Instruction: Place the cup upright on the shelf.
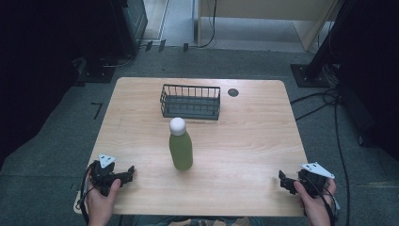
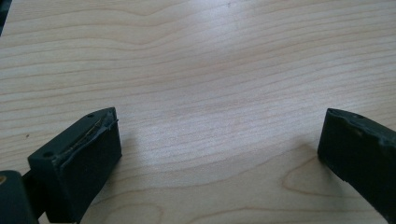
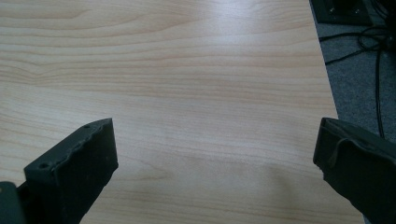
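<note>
left jaws: my left gripper [image 2: 219, 140] is spread wide, nothing between the pads, just bare wood under them. Parked low at the near-left edge of the table [image 1: 244, 141], I'd say so it's ready to go.
right jaws: same deal on my right gripper [image 3: 215, 149], gaping wide and holding nothing, sitting at the near-right corner with the table edge and floor cables just off its outer side.
bottle: green bottle [image 1: 180, 149] with a white cap stands upright, ahead of both jaws and roughly midway between them, well apart from each. Looks like the thing to grab.
basket: dark wire basket [image 1: 190, 101] is just beyond the bottle, farther from me, looks empty, so probably where it goes.
next: either hand reaches inward and forward.
</note>
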Demonstrator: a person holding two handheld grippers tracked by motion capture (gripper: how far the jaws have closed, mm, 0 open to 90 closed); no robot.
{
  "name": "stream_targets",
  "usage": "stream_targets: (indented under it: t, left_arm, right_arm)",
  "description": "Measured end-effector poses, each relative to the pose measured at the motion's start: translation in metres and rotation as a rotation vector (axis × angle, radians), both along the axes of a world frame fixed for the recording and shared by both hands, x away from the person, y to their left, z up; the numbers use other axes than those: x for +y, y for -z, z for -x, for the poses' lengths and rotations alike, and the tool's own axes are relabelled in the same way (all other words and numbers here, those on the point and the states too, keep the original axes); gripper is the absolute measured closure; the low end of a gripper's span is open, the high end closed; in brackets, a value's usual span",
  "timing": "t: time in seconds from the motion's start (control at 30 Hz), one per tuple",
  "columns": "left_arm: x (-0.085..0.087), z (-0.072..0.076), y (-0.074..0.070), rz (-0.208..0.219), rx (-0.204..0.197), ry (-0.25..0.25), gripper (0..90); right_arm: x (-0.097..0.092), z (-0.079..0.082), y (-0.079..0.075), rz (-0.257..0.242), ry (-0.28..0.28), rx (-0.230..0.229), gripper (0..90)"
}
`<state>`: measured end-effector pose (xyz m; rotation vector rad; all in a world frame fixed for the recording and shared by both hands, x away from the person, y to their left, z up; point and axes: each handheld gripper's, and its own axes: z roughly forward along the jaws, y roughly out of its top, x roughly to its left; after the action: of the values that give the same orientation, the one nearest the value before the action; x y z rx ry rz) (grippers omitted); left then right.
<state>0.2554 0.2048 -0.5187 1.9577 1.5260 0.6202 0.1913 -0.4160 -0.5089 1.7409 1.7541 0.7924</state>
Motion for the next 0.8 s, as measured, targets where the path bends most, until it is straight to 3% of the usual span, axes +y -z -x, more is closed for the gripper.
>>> stream_targets:
  t: [0.43,0.8]
  left_arm:
    - [0.000,0.000,0.000,0.000,0.000,0.000,0.0]
    - [0.000,0.000,0.000,0.000,0.000,0.000,0.0]
  right_arm:
    - [0.011,-0.001,-0.015,0.008,-0.039,-0.022,0.0]
    - [0.036,-0.008,-0.032,0.025,-0.109,-0.056,0.0]
